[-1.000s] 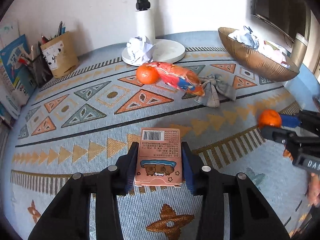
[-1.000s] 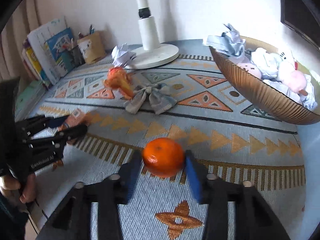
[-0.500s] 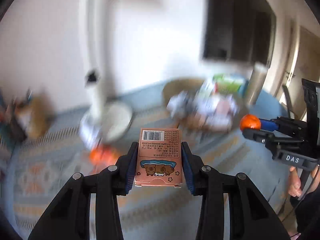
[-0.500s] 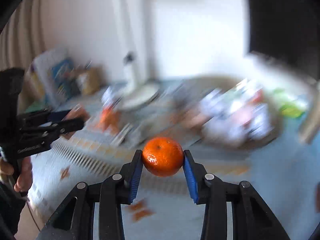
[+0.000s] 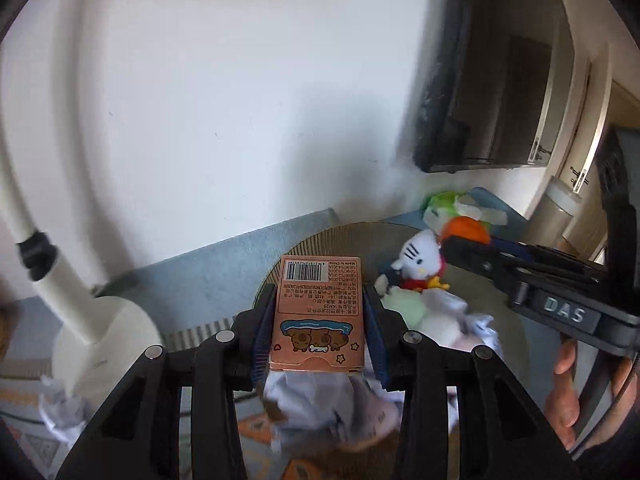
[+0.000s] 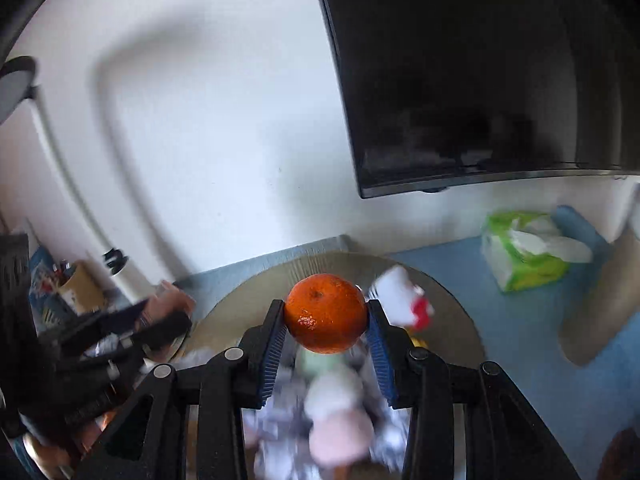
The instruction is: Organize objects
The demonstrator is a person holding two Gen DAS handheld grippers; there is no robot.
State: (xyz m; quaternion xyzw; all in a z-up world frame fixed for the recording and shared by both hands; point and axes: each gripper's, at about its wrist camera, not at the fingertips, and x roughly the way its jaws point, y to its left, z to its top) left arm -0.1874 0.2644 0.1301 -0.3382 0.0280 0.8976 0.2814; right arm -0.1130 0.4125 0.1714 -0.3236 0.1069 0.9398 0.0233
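My left gripper point(image 5: 318, 312) is shut on a small pink card box point(image 5: 318, 312) with a barcode and cartoon bears, held above the round brown basket point(image 5: 320, 236). My right gripper point(image 6: 325, 314) is shut on an orange point(image 6: 325, 314), also over the basket point(image 6: 460, 312). The basket holds plush toys, among them a white cat toy point(image 5: 418, 258), and crumpled paper point(image 5: 320, 408). In the left wrist view the right gripper point(image 5: 464, 240) reaches in from the right with the orange point(image 5: 466, 228). In the right wrist view the left gripper point(image 6: 160, 320) shows blurred at the left.
A white lamp stand with a round base point(image 5: 104, 344) stands left of the basket. A green tissue pack point(image 6: 524, 256) lies on the blue table behind it. A dark screen point(image 6: 480, 72) hangs on the wall. A pen holder point(image 6: 80, 288) sits far left. A person's hand point(image 5: 568, 392) grips the right tool.
Both grippers rose off the patterned cloth and swung right toward the basket, carrying the box and the orange. The views now face the wall and the basket from above.
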